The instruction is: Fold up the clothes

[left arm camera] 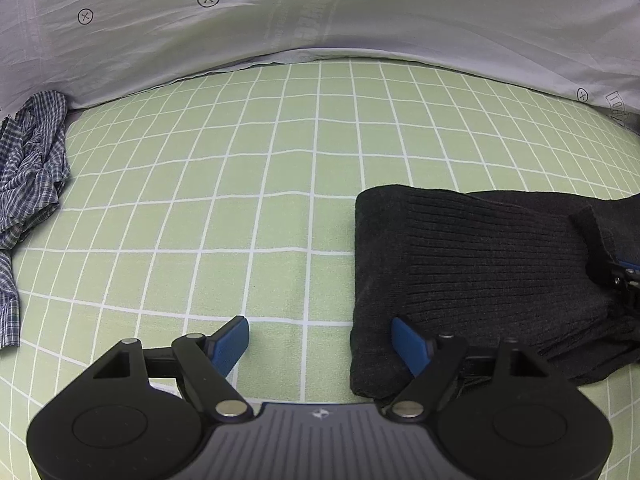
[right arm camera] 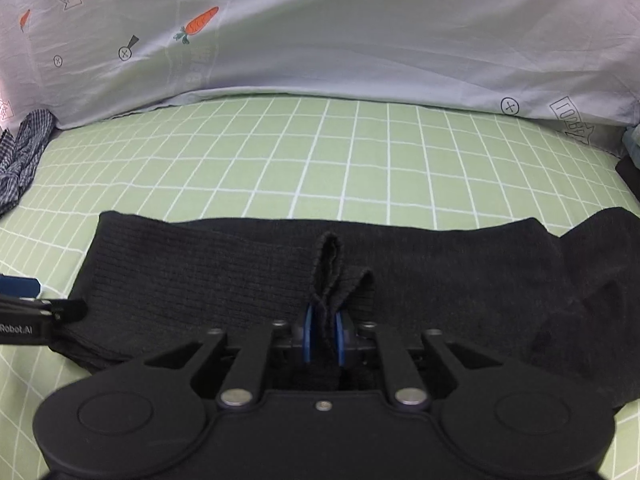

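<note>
A black ribbed knit garment (left arm camera: 472,264) lies folded on the green checked sheet (left arm camera: 240,184); it also fills the right wrist view (right arm camera: 200,280). My left gripper (left arm camera: 320,340) is open and empty, its right finger over the garment's near left corner, its left finger over the sheet. My right gripper (right arm camera: 323,334) is shut on a pinched fold of the garment's edge, which sticks up between the blue pads (right arm camera: 308,332). The right gripper shows at the right edge of the left wrist view (left arm camera: 624,276).
A crumpled blue plaid shirt (left arm camera: 28,184) lies at the far left, also in the right wrist view (right arm camera: 20,160). A grey quilt with carrot prints (left arm camera: 320,12) runs along the back. A dark item (right arm camera: 630,168) sits at the far right edge.
</note>
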`<action>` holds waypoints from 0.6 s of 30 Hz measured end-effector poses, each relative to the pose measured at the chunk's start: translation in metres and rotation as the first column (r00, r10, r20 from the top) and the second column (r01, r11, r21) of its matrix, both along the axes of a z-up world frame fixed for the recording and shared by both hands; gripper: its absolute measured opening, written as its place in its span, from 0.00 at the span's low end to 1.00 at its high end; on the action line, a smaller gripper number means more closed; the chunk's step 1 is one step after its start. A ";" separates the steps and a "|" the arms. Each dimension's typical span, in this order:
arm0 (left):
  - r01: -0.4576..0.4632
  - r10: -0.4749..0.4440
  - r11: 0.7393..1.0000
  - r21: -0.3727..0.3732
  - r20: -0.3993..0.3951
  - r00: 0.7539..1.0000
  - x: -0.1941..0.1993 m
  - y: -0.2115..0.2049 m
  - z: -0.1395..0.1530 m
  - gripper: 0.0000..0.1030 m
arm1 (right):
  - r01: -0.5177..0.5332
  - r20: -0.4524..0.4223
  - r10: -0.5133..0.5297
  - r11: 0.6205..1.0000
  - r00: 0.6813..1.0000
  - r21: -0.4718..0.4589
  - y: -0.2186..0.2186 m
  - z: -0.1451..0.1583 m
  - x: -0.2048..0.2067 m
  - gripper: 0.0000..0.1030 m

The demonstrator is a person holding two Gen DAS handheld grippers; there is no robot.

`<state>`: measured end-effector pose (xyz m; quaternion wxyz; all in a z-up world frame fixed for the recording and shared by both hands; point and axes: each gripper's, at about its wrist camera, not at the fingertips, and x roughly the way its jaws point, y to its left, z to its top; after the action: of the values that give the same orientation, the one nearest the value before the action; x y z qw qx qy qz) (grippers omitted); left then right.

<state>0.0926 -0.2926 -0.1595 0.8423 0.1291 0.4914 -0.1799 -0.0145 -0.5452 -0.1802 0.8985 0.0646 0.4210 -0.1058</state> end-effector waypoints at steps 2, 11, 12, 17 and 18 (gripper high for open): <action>-0.014 0.014 1.000 -0.002 -0.010 1.000 0.001 0.001 0.000 0.79 | -0.011 0.008 0.011 1.000 1.000 -0.026 0.001 -0.002 -0.005 0.21; 0.047 -0.053 0.989 0.137 0.042 0.998 -0.001 -0.019 0.003 0.85 | 0.173 0.054 -0.169 0.982 0.984 -0.081 -0.047 0.019 -0.038 0.80; 0.052 -0.060 0.988 0.147 0.045 0.997 -0.001 -0.020 0.003 0.86 | 0.213 0.073 -0.207 0.973 0.976 -0.085 -0.055 0.023 -0.047 0.84; 0.062 -0.071 0.982 0.178 0.046 0.996 -0.001 -0.023 0.004 0.87 | 0.468 0.144 -0.458 0.882 0.877 -0.047 -0.105 0.029 -0.097 0.95; 0.065 -0.075 0.981 0.185 0.047 0.996 -0.002 -0.023 0.004 0.87 | 0.519 0.147 -0.510 0.855 0.848 -0.027 -0.116 0.028 -0.107 0.95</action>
<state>0.0903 -0.3155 -0.1552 0.8328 0.2281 0.4784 -0.1600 -0.1210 -0.6609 -0.1526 0.8652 0.1524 0.3233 -0.3516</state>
